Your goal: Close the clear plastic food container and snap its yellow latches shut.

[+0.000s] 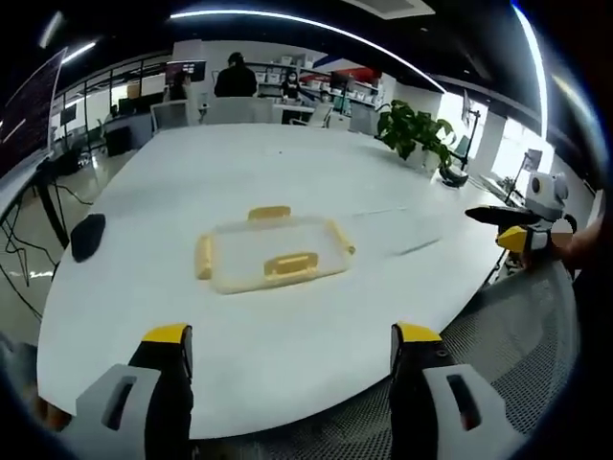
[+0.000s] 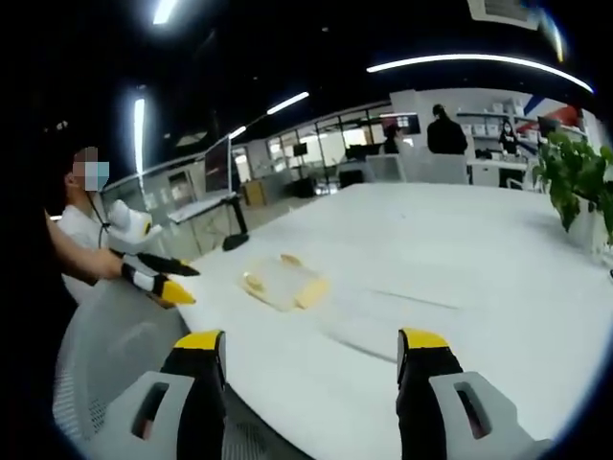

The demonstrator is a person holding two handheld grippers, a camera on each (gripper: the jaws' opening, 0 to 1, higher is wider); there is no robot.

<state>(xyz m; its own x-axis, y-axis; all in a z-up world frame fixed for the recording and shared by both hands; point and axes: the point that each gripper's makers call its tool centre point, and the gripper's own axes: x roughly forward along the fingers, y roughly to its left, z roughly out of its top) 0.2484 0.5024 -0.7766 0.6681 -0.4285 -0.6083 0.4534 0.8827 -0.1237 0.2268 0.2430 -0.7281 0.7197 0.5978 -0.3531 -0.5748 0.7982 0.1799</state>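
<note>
Container: clear plastic food container (image 1: 274, 253) lies flat near the middle of the white table (image 1: 287, 172), lid on; in the right gripper view it (image 2: 282, 282) sits close to the table's near-left edge, blurred.
Latches: four yellow latches, one per side; the near latch (image 1: 290, 264) appears folded over onto the lid, the far latch (image 1: 269, 213), left latch (image 1: 203, 257) and right latch (image 1: 339, 236) stand out from the rim (whether any is snapped home cannot be told).
Left gripper: left gripper (image 1: 292, 356) is spread wide with nothing between its yellow-tipped jaws, hanging off the table's near edge, well apart from the container; in the right gripper view it (image 2: 170, 280) enters from the left, held by a person's hand, its black and yellow tips pointing toward the container but not touching it.
Right gripper: right gripper (image 2: 313, 356) is wide apart and empty, over the table edge, well short of the container; in the left gripper view it (image 1: 512, 228) comes in from the right beyond the table's edge.
Table: a dark object (image 1: 86, 236) rests near the left edge, apart from the container.
Surroundings: potted plant (image 1: 417, 132) at the far right corner; person (image 1: 235, 77) standing beyond the far end (office desks behind).
</note>
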